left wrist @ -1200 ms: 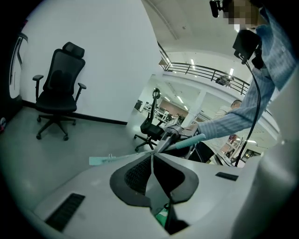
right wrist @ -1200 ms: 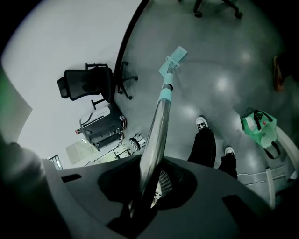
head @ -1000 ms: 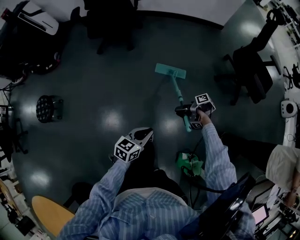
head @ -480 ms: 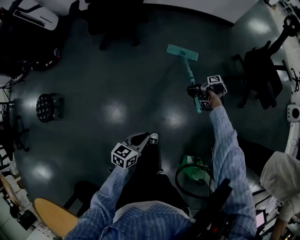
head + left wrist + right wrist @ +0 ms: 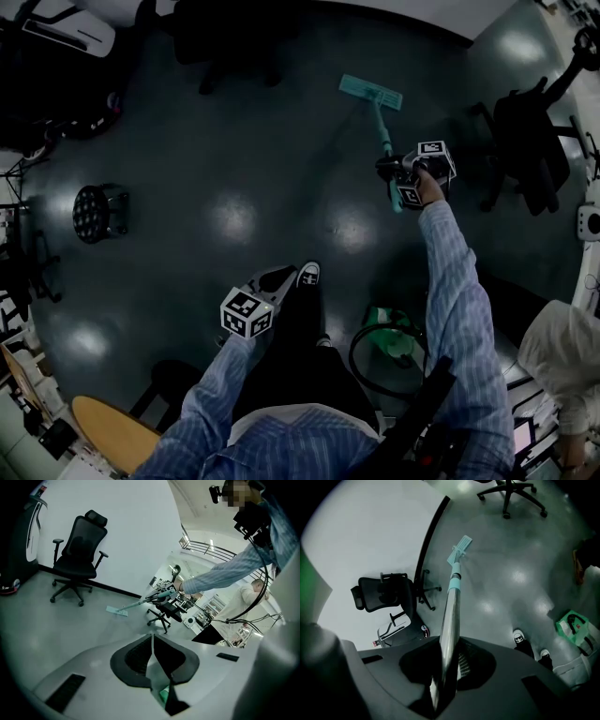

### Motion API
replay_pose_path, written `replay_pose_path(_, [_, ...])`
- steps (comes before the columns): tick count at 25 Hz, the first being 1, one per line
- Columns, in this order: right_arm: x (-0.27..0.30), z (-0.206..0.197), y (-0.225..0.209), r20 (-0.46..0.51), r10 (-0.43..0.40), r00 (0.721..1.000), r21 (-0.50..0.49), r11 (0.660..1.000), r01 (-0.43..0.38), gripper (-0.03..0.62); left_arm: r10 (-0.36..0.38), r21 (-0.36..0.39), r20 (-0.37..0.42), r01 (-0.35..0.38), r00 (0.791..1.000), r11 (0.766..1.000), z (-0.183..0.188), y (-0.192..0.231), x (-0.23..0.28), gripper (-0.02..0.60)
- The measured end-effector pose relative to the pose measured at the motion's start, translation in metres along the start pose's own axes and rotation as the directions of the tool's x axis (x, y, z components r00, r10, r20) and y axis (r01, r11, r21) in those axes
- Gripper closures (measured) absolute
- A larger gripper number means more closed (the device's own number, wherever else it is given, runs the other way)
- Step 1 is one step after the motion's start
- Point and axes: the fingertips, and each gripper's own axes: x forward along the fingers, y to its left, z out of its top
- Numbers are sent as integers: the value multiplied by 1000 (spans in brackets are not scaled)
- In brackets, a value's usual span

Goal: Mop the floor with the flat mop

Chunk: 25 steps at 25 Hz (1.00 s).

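Observation:
The flat mop has a teal head (image 5: 370,92) lying flat on the dark floor at the upper middle of the head view, and a teal-and-metal handle (image 5: 383,139) that slants back to my right gripper (image 5: 397,180). My right gripper is shut on the mop handle (image 5: 449,620), which runs out between its jaws to the mop head (image 5: 460,548). My left gripper (image 5: 265,287) hangs low by my legs, shut with nothing in it. From the left gripper view the mop head (image 5: 116,611) lies far off on the floor.
A black office chair (image 5: 521,141) stands right of the mop, another (image 5: 230,42) at the top. A round black stool (image 5: 97,215) sits at the left, a green bag (image 5: 389,339) with a cable loop by my feet. A wooden tabletop (image 5: 108,431) is at the bottom left.
My right arm has stretched forward and pushed the mop head farther away across the floor. The left gripper has stayed low by my legs.

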Motion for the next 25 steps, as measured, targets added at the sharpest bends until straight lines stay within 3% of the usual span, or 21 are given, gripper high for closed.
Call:
replay_pose_path(6, [-11,-40,-6,-34,-15,999,-1,1000,15,522,-28,31,22,27,999,999,25,-14,-1,566])
replay_pose_path(18, [-50,-185,-135,-91,23,996,14,1000,-22,522,-45,68,64,41,997,997,-32,-84,-31,566])
replay_pose_path(25, [-77,-292,-226,-112,60,992,53,997,-54,522,-62,79,79,56,995,995,-77,-140,-59,566])
